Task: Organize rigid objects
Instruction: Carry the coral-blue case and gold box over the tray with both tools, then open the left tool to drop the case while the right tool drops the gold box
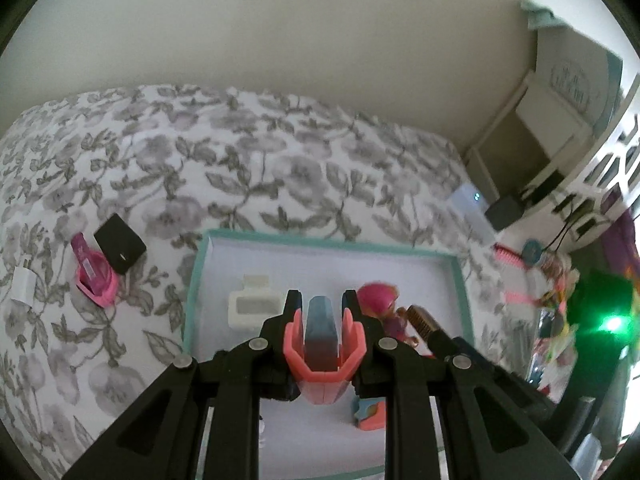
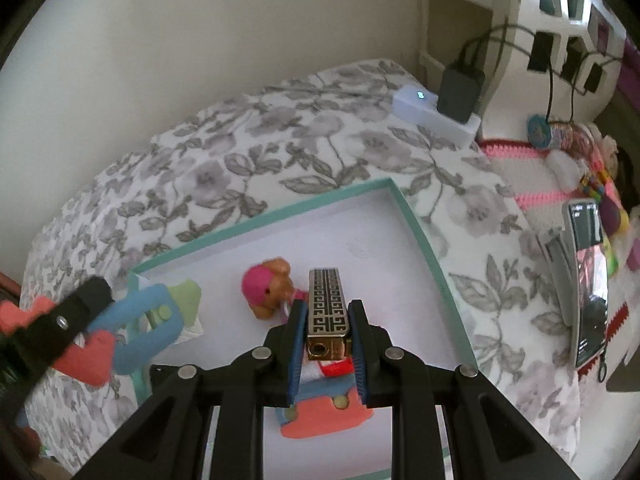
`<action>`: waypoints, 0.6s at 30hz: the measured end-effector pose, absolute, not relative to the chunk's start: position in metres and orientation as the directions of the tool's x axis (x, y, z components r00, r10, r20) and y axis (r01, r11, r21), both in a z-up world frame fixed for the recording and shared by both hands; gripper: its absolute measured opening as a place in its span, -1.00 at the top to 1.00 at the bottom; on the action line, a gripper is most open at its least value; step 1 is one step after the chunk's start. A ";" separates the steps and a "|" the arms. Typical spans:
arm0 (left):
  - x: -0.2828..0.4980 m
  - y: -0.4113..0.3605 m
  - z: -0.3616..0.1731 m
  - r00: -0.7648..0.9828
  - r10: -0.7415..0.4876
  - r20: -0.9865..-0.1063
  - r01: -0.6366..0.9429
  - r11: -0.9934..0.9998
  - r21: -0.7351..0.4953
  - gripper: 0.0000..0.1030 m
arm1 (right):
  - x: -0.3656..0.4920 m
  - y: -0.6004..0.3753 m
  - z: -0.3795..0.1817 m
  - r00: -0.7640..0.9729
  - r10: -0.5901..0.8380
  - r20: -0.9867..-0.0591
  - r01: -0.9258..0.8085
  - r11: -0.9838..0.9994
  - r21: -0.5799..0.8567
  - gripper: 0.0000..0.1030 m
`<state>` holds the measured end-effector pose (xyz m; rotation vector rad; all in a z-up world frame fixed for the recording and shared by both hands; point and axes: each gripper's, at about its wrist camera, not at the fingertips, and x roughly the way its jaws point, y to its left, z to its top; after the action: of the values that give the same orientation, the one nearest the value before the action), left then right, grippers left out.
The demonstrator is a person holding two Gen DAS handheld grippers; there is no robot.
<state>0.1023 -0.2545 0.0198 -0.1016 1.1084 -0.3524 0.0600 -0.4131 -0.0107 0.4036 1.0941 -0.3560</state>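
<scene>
A shallow teal-rimmed tray (image 1: 196,280) with a white floor is seen lying on a grey floral bedspread (image 1: 240,168), filling the lower centre of both views. The left gripper (image 1: 320,300) is closed on a coral and blue toy piece (image 1: 322,336), which is clamped upright between the black fingers above the tray floor. In the right wrist view, the right gripper (image 2: 328,312) is closed on a gold bar with a black key pattern (image 2: 327,304), gripped at its near end and pointing away toward the middle of the frame. A small doll with a pink cap (image 2: 266,290) is lying inside the tray, just left of the bar. A white plastic clip (image 1: 252,306) is seen in the tray at the left of the left wrist view. Outside the tray, in the left of that view, a pink toy (image 1: 94,276) and a black square object (image 1: 119,244) are lying on the bedspread, touching or nearly so. A coral and blue block (image 2: 324,416) is partly hidden beneath the right gripper.
</scene>
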 end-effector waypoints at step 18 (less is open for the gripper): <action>0.095 -0.260 -0.027 0.225 -0.304 -0.926 0.249 0.937 -0.247 0.59 | 0.058 -0.409 -0.038 0.301 -0.048 -0.952 0.477 0.872 0.107 0.56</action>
<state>0.0949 -0.2603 -0.0271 -0.0495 1.2889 -0.3813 0.0582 -0.4086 -0.0381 0.4082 1.2235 -0.3616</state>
